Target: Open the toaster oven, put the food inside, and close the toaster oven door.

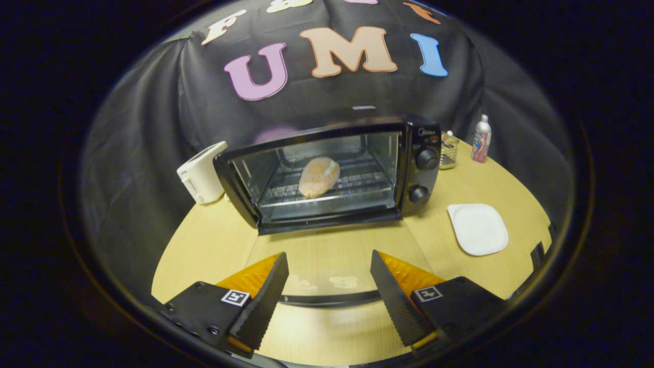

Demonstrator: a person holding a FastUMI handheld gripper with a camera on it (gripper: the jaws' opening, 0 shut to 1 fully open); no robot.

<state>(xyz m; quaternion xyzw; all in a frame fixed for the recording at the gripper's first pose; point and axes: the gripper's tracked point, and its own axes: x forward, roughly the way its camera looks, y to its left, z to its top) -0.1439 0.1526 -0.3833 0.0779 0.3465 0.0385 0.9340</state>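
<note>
bread roll (319,177) seen on rack inside toaster oven (332,174), glass door (327,266) folded down flat onto surface (204,245), tool (329,294) held wide open above it, nothing gripped

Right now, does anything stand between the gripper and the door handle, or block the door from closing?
Nothing visible. The open gripper has its fingers either side of the handle of the lowered door; the food sits back on the rack, the plate lies aside.

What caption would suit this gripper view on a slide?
Open tool over lowered glass door; bread on rack in toaster oven.
</note>
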